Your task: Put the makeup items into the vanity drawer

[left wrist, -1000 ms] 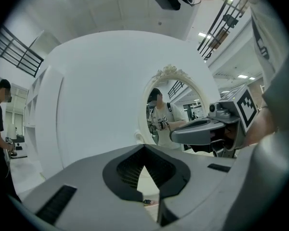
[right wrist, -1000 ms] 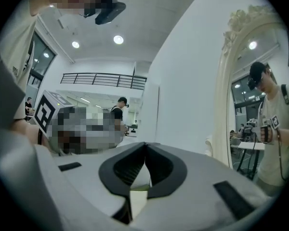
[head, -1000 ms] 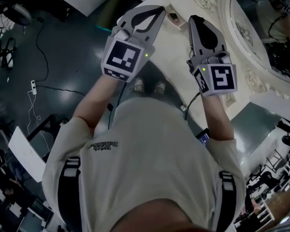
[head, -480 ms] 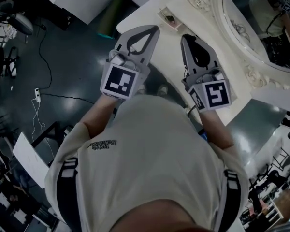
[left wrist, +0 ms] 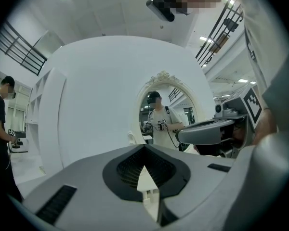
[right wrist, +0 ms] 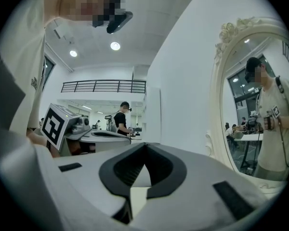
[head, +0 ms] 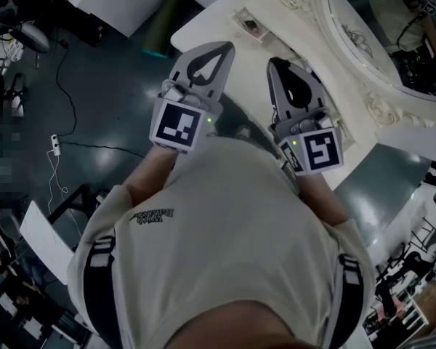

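**Both grippers closed and empty at the vanity's edge**

You hold your left gripper [head: 224, 48] and right gripper [head: 277, 65] side by side and level, aimed across the white vanity top [head: 200, 22] toward the mirror [head: 385, 20]. Each pair of jaws is pressed tip to tip with nothing between them, and each gripper view confirms it. Neither tip touches anything, so this looks like a travelling posture rather than a grasp.

The one thing that looks like a makeup item is a small pinkish case [head: 248, 26]. It lies flat on the top near the far left corner, ahead of the left gripper and apart from it. It is too small to tell what it holds.

The vanity drawer shows in no view, because your torso and the grippers cover the table's front. You cannot judge whether it is open or what is inside.

The top is smooth and hard, so a flat case gives the jaws little edge to catch. The mirror's frame is carved and ornate. The dark glossy floor [head: 94, 115] carries a loose cable [head: 58, 64], and a bystander in black [left wrist: 1, 124] stands off to one side.
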